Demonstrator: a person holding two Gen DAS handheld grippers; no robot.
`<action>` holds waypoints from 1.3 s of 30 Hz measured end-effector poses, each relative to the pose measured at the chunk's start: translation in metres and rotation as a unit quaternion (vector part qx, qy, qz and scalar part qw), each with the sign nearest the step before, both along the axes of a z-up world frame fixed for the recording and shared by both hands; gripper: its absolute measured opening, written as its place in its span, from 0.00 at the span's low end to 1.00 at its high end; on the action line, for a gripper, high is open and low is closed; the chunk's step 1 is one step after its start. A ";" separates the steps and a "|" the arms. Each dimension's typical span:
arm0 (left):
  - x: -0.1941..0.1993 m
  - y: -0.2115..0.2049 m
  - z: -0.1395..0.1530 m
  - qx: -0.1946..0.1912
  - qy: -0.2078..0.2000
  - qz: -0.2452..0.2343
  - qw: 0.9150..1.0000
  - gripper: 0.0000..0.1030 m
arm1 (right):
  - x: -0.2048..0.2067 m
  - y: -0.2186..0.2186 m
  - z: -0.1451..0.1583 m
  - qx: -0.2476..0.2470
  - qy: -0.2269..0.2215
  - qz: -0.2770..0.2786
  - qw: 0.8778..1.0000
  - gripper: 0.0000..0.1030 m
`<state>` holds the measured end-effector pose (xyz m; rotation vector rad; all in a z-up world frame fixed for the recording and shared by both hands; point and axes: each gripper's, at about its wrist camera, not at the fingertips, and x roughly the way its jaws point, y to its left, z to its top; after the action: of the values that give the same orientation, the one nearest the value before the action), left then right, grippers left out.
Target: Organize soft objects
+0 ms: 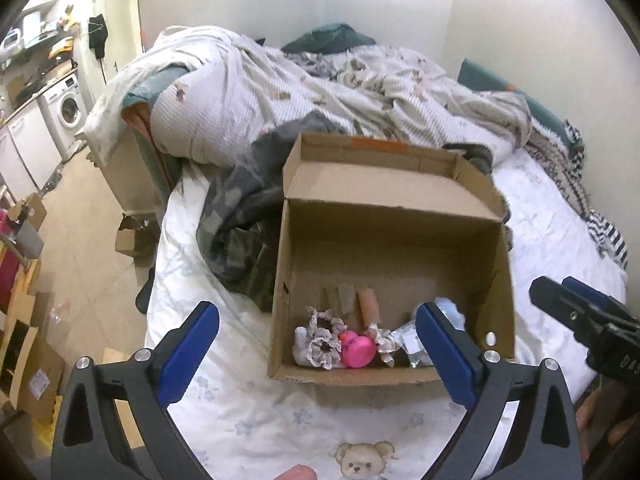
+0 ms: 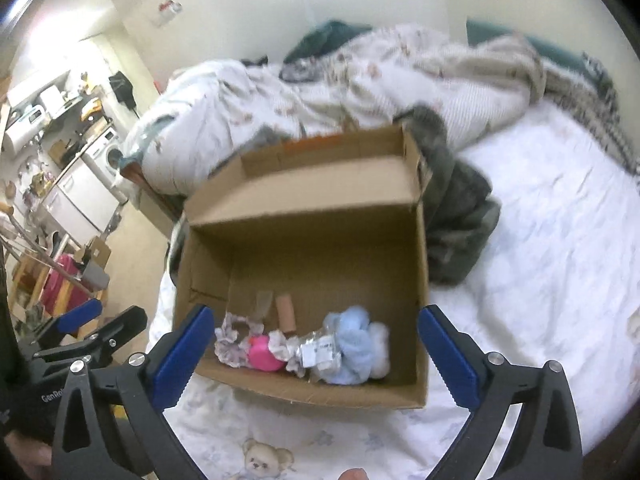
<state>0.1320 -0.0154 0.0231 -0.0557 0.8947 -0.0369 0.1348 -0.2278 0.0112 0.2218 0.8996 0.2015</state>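
- Jaws of the left hand-held gripper (image 1: pixel 318 330) spread wide, nothing between the blue pads; it hangs above the near edge of the bed, pointing down toward the box.
- Right hand-held gripper (image 2: pixel 316 330) likewise spread wide and empty, poised above the near wall of the box. Its dark body also shows at the right edge of the left wrist view.
- Surface: bed (image 1: pixel 248 408) with a white floral sheet, a teddy-bear print near the front edge. Rumpled striped duvet (image 1: pixel 224 92) piled at the far end; grey-green blanket (image 1: pixel 240 216) bunched just beside the box on its far side.
- Room: pale walls behind the bed; washing machine (image 1: pixel 70 110) and white cabinets at far left, cardboard boxes on the tiled floor (image 1: pixel 92 240).
- Cardboard box (image 1: pixel 396 256) sits open on the bed, lid flap standing up at the back.
- Contents all crowded against the near wall of the box, below and just ahead of both grippers: frilly scrunchies (image 1: pixel 322 338), pink ball (image 1: pixel 357 348) touching them, brown cardboard tube (image 1: pixel 368 304) behind, crinkled silver packet (image 2: pixel 320 350), light blue and white fluffy bundle (image 2: pixel 354 344) to the right of the packet.
- Far half of the box floor bare.
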 end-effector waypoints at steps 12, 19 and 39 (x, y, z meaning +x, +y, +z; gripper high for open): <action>-0.052 -0.001 0.013 0.013 -0.036 -0.007 0.999 0.97 | -0.062 0.002 0.020 -0.003 -0.068 -0.007 0.998 1.00; -0.049 0.006 -0.027 -0.013 0.006 0.005 1.000 0.97 | -0.067 -0.002 -0.008 -0.002 -0.066 -0.033 0.997 1.00; -0.046 0.003 -0.034 0.009 -0.015 0.008 1.000 0.97 | -0.059 0.010 -0.027 -0.048 -0.049 -0.022 0.997 1.00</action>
<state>0.0859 -0.0121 -0.0106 -0.0448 0.8640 -0.0155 0.0757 -0.2178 -0.0162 0.1406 0.8042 0.1276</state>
